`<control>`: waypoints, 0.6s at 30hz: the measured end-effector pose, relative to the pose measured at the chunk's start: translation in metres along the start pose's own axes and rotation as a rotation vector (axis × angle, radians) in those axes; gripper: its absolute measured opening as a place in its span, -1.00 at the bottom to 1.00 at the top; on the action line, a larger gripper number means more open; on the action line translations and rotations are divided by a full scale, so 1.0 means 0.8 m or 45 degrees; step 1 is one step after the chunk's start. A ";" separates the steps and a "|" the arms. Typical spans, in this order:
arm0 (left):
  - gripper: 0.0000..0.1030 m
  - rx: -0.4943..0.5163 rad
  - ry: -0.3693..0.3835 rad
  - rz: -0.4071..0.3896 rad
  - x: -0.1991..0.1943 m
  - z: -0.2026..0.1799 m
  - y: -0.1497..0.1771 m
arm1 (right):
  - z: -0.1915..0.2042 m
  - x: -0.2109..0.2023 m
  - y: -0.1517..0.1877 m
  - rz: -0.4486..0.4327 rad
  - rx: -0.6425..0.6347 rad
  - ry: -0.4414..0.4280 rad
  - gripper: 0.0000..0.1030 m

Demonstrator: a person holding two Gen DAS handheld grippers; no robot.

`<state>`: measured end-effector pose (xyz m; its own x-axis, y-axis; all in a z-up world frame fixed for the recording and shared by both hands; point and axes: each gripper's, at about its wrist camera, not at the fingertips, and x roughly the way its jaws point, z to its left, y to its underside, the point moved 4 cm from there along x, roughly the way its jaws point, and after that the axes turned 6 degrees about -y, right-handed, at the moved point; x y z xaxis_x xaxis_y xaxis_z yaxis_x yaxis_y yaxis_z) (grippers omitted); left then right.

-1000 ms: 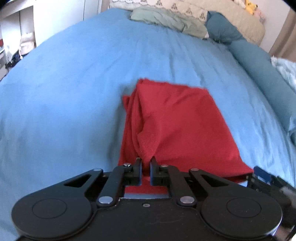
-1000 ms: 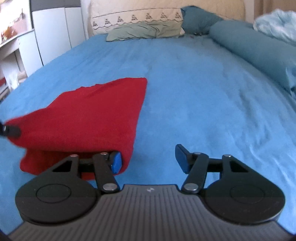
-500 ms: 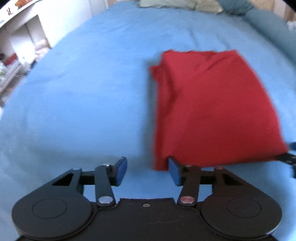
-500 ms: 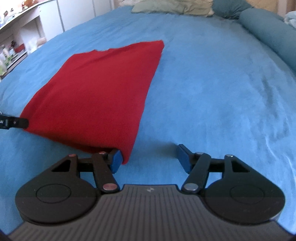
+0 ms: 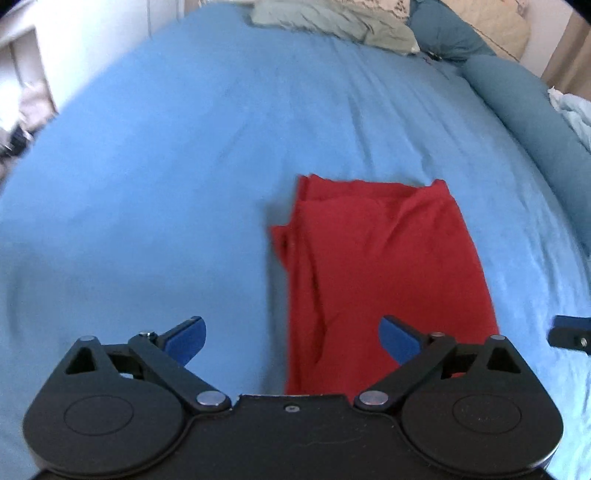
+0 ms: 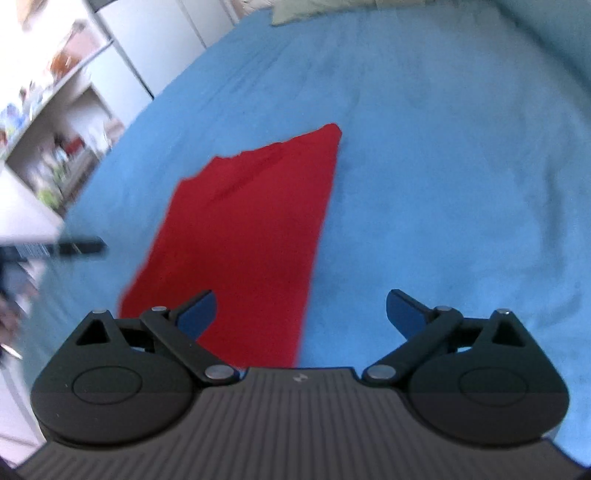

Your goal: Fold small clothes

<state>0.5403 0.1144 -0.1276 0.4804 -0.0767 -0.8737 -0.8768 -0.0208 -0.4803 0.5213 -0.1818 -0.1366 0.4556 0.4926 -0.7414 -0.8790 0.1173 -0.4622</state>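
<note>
The folded red garment lies flat on the blue bedsheet, well short of the pillows. The left gripper and right gripper hover above its near edge; both jaws have just been opening and stand wide, holding nothing.

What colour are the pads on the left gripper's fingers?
Blue pads on black arms, clearest in the left wrist view.
</note>
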 end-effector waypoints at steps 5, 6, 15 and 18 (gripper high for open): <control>0.72 0.002 0.071 0.065 0.054 -0.007 -0.013 | -0.020 0.054 -0.032 -0.003 0.133 -0.054 1.00; 0.67 -0.003 0.083 0.082 0.065 -0.008 -0.016 | -0.022 0.065 -0.033 -0.004 0.148 -0.051 1.00; 0.51 -0.045 0.177 0.136 0.105 -0.012 -0.016 | -0.032 0.130 -0.038 0.074 0.172 -0.060 0.96; 0.14 -0.051 0.222 0.133 0.106 -0.011 -0.017 | -0.027 0.137 -0.037 0.083 0.146 -0.075 0.48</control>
<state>0.5926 0.0993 -0.1945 0.3791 -0.2517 -0.8904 -0.9236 -0.0434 -0.3810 0.6001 -0.1496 -0.2146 0.3907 0.5521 -0.7366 -0.9184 0.1795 -0.3526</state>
